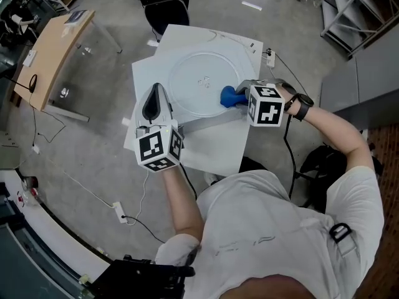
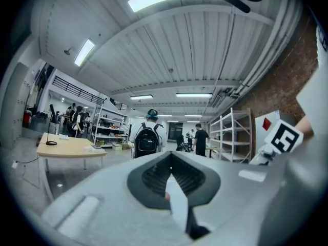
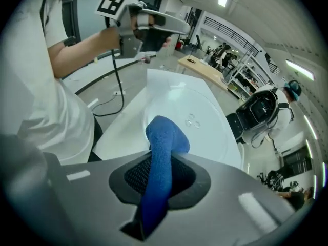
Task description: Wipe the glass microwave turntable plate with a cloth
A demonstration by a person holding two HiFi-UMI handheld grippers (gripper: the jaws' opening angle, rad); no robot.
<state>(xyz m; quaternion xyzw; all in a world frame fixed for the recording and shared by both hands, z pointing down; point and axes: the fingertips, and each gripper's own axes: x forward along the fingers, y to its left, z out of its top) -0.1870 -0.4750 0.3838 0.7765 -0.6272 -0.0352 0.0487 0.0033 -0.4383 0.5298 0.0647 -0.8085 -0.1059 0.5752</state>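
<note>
Looking down on a white worktop [image 1: 212, 148], square and pale. Flat on its far half, a round glass plate [image 1: 202, 83], clear and broad. Off the plate's left rim, the left gripper [image 1: 157, 91], pointing away from the person, fingers pressed together into a thin strip, nothing clamped. At the plate's right edge, the right gripper [image 1: 242, 94], fingers shut tight on a blue cloth [image 1: 229, 96]. Poking out past the fingers, the cloth's bunched end, down on the glass just inside the rim.
</note>
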